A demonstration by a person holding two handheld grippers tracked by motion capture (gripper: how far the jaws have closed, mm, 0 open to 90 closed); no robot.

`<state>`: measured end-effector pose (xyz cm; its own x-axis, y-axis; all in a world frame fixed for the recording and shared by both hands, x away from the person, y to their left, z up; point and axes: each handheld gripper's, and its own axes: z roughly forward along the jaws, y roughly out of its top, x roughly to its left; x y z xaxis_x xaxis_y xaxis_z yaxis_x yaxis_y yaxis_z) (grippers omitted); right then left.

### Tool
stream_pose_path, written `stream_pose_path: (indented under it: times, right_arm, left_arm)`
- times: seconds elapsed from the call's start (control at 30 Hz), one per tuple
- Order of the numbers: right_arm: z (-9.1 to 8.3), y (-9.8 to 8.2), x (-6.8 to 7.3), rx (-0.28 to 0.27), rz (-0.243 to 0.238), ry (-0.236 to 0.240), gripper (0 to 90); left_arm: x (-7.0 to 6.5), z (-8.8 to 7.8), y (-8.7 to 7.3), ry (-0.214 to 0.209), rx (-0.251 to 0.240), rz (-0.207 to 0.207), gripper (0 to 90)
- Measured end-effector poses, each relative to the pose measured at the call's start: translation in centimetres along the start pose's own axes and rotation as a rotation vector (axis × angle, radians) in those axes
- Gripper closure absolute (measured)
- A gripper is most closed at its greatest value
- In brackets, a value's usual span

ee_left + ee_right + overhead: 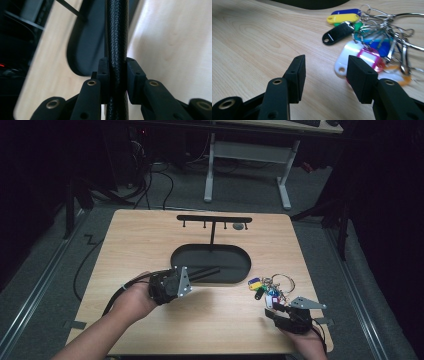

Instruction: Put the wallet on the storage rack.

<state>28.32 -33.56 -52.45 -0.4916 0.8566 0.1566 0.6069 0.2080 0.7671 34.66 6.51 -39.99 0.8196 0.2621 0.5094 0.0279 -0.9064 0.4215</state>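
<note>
My left gripper is shut on a black braided cable that runs straight up between its pads. In the high view the left gripper sits at the near left edge of the black oval base of a key stand, with the cable reaching over that base. My right gripper is open just short of a bunch of keys with coloured tags lying on the table. In the high view the right gripper is at the near right, and the key bunch lies just beyond it.
The stand's thin post carries a crossbar with hooks, and a small grey thing hangs near its right end. The wooden table ends close behind both hands. A white desk frame stands on the floor beyond.
</note>
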Motion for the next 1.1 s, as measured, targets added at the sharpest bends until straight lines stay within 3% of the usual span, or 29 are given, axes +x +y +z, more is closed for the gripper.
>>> stream_pose_path:
  times: [0.13,0.17,0.37,0.63,1.1]
  right_arm:
    - [-0.9,-0.5,-0.3,-0.011,0.014,-0.018,50.1]
    - [-1.0,-0.6,-0.3,-0.014,0.016,-0.024,50.1]
    - [-2.0,-1.5,-0.6,-0.014,0.037,-0.048,50.1]
    - [-3.0,-2.2,-0.8,-0.021,0.064,-0.071,50.2]
    - [-2.8,-2.2,-0.9,-0.015,0.059,-0.06,50.2]
  left_arm:
    - [0.3,1.3,0.4,0.061,-0.013,0.052,75.7]
    - [0.3,1.6,0.6,0.076,-0.011,0.082,75.7]
    - [0.6,3.8,1.6,0.1,-0.021,0.146,75.7]
    - [1.8,7.3,2.5,0.116,-0.01,0.175,75.7]
    - [2.6,10.5,3.4,0.128,-0.026,0.173,75.7]
